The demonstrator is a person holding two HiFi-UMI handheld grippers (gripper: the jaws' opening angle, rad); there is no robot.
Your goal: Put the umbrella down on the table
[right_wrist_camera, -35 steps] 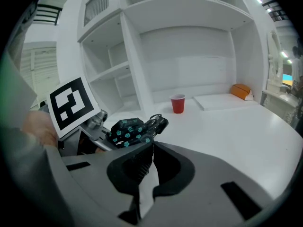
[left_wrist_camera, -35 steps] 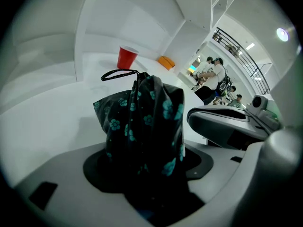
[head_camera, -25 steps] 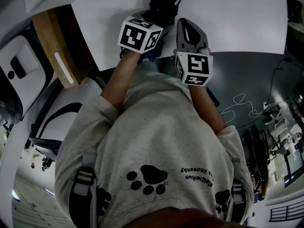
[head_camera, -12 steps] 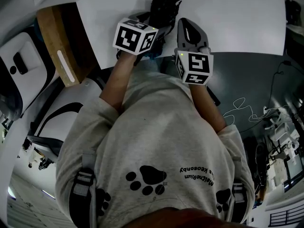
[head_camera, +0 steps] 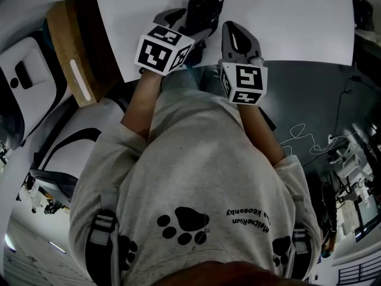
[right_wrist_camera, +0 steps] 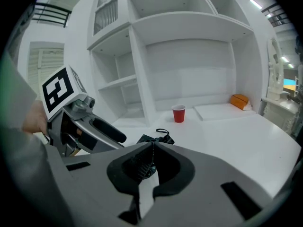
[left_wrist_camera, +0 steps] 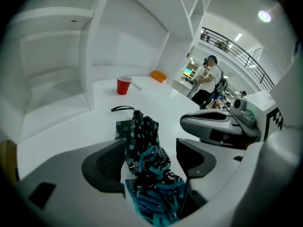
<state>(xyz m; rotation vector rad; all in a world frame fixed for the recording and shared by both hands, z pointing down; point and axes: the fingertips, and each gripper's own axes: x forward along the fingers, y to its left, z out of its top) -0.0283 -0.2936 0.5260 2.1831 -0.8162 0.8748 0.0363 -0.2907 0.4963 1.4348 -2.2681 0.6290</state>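
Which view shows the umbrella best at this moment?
The left gripper view: the folded floral umbrella sits with its pattern and strap plain, between the left hand-held gripper's parted jaws. The right gripper view shows only its dark end behind shut jaws; the head view, a dark bundle near the top edge.

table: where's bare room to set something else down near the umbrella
Bare: the wide stretch right of the umbrella, out to the orange object, and the strip between umbrella and red cup. Crowded: the near edge, where left gripper and right gripper sit by the umbrella.
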